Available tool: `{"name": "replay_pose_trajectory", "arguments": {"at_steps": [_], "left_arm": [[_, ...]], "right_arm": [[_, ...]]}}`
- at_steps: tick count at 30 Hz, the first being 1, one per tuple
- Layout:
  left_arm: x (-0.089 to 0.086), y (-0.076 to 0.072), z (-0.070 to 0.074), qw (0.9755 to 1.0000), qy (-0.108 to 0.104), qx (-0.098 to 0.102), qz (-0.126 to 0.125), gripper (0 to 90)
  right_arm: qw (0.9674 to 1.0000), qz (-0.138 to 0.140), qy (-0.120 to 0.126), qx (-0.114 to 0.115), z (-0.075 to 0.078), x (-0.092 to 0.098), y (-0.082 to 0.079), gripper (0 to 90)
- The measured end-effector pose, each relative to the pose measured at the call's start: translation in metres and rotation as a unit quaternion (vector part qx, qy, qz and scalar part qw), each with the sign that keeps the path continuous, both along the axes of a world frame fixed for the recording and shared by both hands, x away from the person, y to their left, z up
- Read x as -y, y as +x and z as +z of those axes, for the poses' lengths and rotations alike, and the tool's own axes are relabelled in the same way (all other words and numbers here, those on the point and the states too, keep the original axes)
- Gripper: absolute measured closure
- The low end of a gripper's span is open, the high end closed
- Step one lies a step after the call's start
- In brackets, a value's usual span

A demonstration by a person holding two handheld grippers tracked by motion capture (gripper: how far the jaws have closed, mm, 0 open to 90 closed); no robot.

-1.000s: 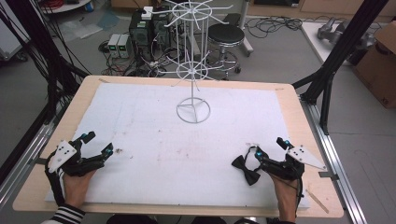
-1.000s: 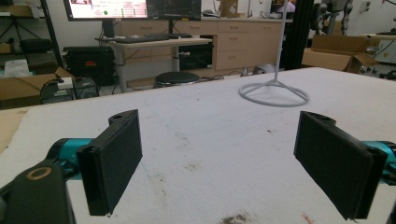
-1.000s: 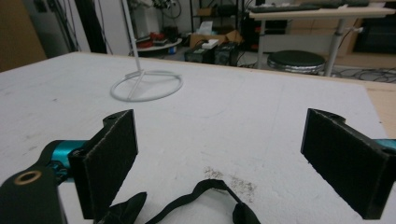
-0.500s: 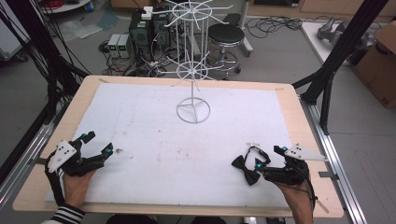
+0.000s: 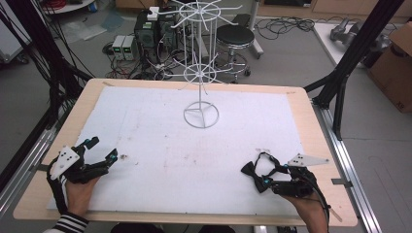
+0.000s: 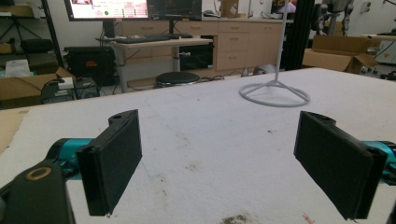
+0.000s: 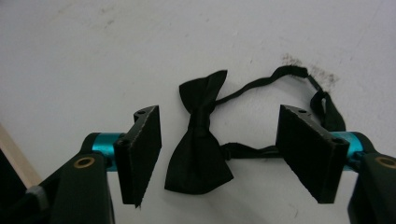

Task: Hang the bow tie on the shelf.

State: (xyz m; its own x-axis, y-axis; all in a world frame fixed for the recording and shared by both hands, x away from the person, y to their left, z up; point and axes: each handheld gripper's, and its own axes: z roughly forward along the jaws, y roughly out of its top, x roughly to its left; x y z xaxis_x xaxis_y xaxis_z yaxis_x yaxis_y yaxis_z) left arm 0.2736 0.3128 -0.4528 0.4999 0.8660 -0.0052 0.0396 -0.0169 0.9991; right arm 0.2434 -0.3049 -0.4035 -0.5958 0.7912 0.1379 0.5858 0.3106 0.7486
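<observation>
The right gripper (image 5: 266, 183) lies low over the near right part of the table, jaws released and standing on either side of a black bow tie (image 7: 200, 140) without pressing it; the jaws have just been closing toward it. In the right gripper view the bow lies flat on the white surface between the two pads (image 7: 140, 149), clear of both, and its thin black strap (image 7: 261, 84) loops away to the far right and passes behind the right-hand pad. The left gripper (image 5: 99, 160) rests at the near left of the table, well apart from the bow tie, jaws released and wide with nothing between them. The white sheet (image 5: 160, 145) covering the wooden table (image 5: 320, 145) is scuffed and bears small dark marks. A white wire display stand (image 5: 200, 114) stands on its ring base at the far middle of the sheet. Beyond the far edge the room holds a round black stool (image 5: 234, 36), computer units (image 5: 145, 31) on the floor with loose cables, and cardboard boxes (image 5: 396, 68) at the far right.
</observation>
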Motion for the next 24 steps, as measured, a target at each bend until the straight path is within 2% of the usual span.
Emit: {"name": "replay_pose_trajectory", "arguments": {"at_steps": [5,11,20,24], "left_arm": [[0.000,0.000,0.000,1.0000,0.000,0.001,0.000,15.4],[0.000,0.000,0.000,1.0000,0.000,0.001,0.000,15.4],[0.001,0.000,0.000,1.0000,0.000,0.002,0.000,15.4],[0.001,0.000,0.000,1.0000,0.000,0.001,0.000,15.4]], "right_arm": [[0.9994,0.004,0.001,-0.034,-0.004,0.000,0.001,41.3],[0.9986,0.007,-0.009,-0.053,-0.008,0.000,0.001,46.4],[0.9962,0.010,-0.002,-0.086,-0.016,0.000,0.004,51.6],[0.9955,0.017,-0.007,-0.093,-0.018,0.000,0.006,54.7]]}}
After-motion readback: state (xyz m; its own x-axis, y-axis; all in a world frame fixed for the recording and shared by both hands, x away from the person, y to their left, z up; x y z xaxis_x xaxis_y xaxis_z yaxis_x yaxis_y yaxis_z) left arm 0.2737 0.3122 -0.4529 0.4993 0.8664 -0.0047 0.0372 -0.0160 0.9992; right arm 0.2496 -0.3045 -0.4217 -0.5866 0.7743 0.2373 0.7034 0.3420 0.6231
